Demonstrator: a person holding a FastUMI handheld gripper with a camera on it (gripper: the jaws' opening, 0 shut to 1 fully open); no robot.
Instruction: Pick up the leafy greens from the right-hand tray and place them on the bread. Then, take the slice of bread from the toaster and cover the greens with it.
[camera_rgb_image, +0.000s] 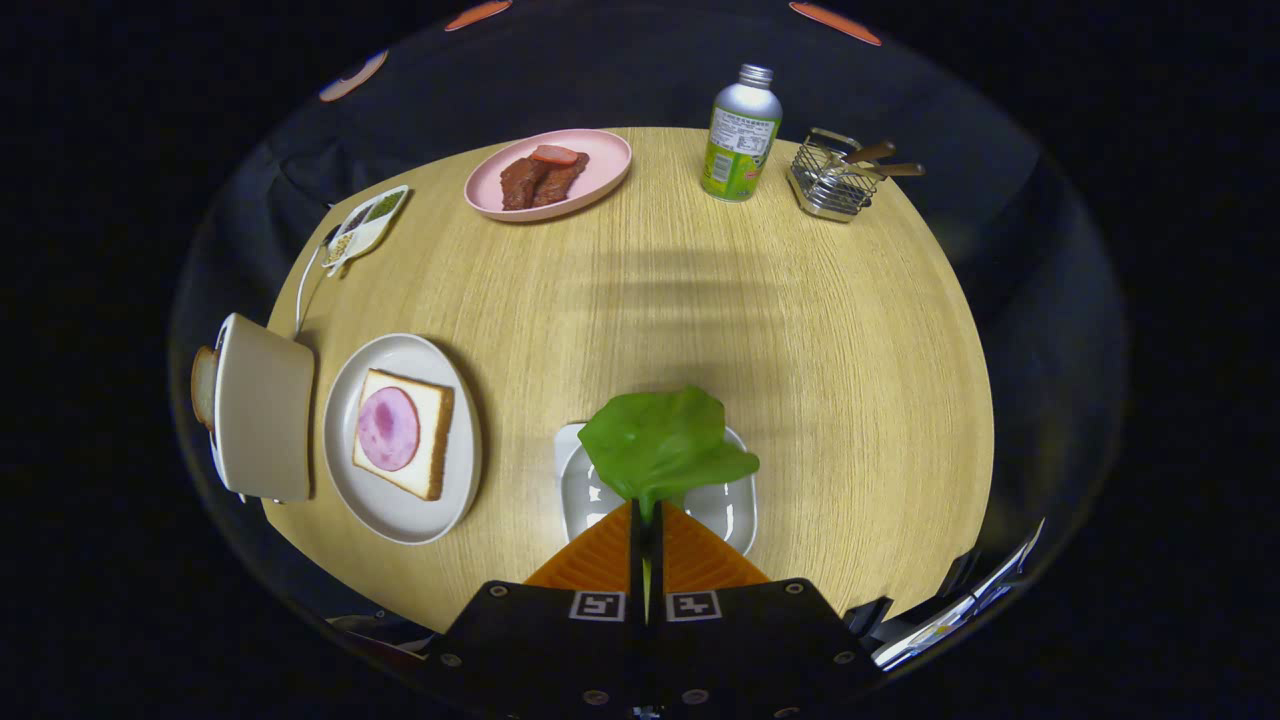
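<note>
My gripper (646, 512) is shut on the stem of the leafy greens (660, 440), which hang lifted above the white square tray (735, 510) just ahead of the fingers. To the left, a round white plate (400, 515) holds a slice of bread (432, 440) topped with a round pink slice of ham (388, 428). Further left stands the cream toaster (263, 408), with a second slice of bread (203, 386) poking out of its far side.
At the back of the round wooden table (800, 330) sit a pink plate with meat (548, 172), a bottle (741, 135), a wire basket holding utensils (835, 178) and a small divided seasoning dish (366, 225). A white cord (304, 290) runs from the toaster.
</note>
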